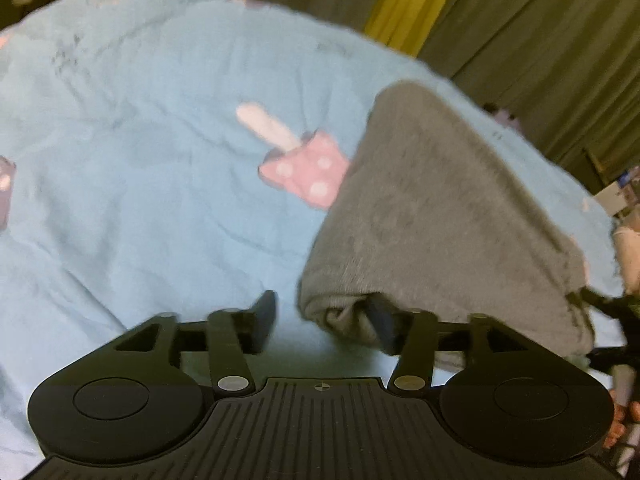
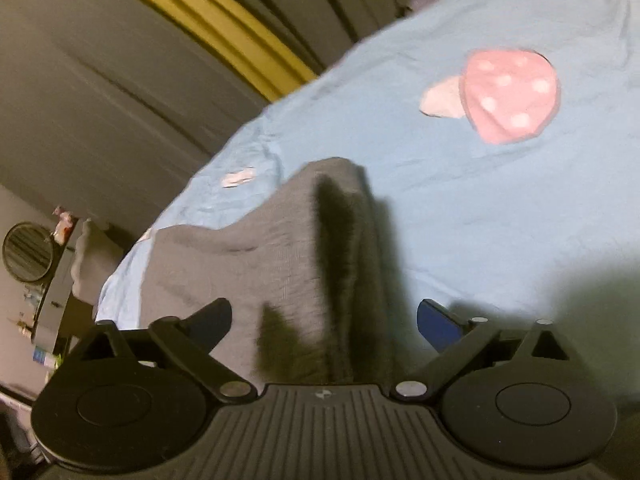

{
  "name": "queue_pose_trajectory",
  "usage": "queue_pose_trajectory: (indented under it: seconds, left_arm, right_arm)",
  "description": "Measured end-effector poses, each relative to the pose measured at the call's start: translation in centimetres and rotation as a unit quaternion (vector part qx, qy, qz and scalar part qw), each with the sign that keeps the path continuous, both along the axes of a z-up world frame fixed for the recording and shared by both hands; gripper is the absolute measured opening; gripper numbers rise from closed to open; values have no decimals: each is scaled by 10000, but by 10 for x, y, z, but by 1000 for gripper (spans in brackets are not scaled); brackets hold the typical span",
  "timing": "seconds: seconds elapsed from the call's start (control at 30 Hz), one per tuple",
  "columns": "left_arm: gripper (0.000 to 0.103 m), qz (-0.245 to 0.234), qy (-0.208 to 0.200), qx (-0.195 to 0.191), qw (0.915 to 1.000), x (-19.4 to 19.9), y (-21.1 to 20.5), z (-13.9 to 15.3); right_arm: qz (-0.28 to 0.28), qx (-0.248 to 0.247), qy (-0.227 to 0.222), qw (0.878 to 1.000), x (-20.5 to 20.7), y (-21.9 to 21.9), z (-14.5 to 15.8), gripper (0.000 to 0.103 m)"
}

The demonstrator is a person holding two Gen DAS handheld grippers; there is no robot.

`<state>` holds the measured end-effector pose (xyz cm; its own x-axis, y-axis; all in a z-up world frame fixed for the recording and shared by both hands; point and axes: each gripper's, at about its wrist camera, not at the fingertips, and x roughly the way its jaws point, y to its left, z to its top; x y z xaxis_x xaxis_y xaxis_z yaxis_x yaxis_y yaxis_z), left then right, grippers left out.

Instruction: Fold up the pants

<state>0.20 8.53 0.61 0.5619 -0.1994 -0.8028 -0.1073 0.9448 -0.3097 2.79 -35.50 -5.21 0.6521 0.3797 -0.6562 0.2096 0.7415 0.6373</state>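
From the left wrist, the left hand-held gripper (image 1: pixel 320 322) hangs over a bed covered by a light blue sheet (image 1: pixel 140 200) printed with pink spotted mushrooms (image 1: pixel 308 170). Its jaws stand apart with nothing pinched: the left finger is over bare sheet, and the right finger sits at the near folded edge of the pants (image 1: pixel 448 216), partly under a lip of cloth, though contact is unclear through the blur. The grey pants lie folded in a thick stack on the right side of the sheet, running away toward the far edge of the bed. Olive curtains (image 1: pixel 540 20) with a yellow strip hang behind, and fingers of a hand (image 1: pixel 624 420) show at the far right edge. From the right wrist, the right hand-held gripper (image 2: pixel 324 324) has its jaws spread wide, one finger on each side of the pants (image 2: pixel 260 264), not pressing on them. The pants lie on the sheet (image 2: pixel 500 220) near the bed's edge, a raised fold running up the middle between the fingers. A mushroom print (image 2: pixel 508 96) lies beyond, well apart from the pants. A round fan (image 2: pixel 28 252) stands at far left.
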Motion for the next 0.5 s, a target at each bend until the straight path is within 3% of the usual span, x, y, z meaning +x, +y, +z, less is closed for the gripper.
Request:
queue_pose_trajectory:
  seconds: [0.07,0.17,0.27,0.43,0.5]
  left_arm:
    - [92,-29,-380,52,9993,1,0,10]
    - [98,-394,-807,113,9959,19,-5,17]
    - [98,-704,-502,-94,9962,53,-13,9]
    - [98,-872,224,-952,9914,107,-20,-27]
    - [98,-868,438,-799,9921,121,-25,-40]
  right_arm:
    - [179,505,441,9976,13,-2,-20,99]
    - [267,642,360,9969,21,0,-24,99]
    - [391,560,277,9973,29,3,-25,99]
    - [427,1001,163,9939,36,-4,-34,99]
    - [455,1269,61,9909,40,-2,-38,95]
